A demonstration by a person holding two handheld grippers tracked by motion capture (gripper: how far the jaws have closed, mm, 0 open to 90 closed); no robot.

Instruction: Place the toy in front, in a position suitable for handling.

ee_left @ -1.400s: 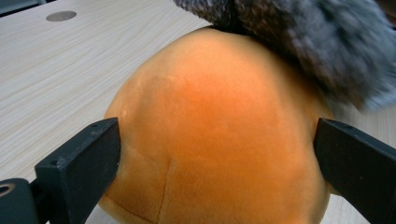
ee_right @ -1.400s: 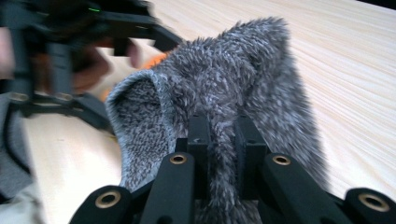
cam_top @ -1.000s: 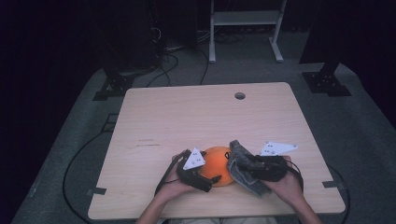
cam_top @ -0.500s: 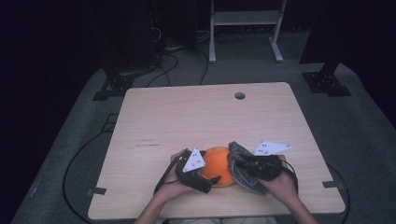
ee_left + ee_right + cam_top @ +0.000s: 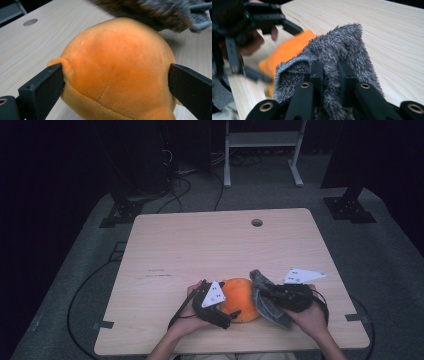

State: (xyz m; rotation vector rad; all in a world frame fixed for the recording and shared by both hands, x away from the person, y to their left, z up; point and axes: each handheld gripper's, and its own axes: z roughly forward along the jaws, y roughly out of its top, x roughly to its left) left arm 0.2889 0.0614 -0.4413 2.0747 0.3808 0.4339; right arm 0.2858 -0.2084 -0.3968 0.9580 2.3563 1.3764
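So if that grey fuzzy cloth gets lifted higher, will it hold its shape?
Probably not. The grey fuzzy cloth droops in folds around the right gripper pinching it, so it looks floppy. Its fluffy pile suggests it is light and unlikely to slip.

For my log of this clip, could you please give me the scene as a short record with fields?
Surface: wooden table, with a round hole near its far edge
Left gripper: jaws on either side of the orange plush ball, pressing into it
Right gripper: shut on a grey fuzzy cloth
Cloth position: right beside the ball, on its right in the high view
Location: near edge of the table, close to the person
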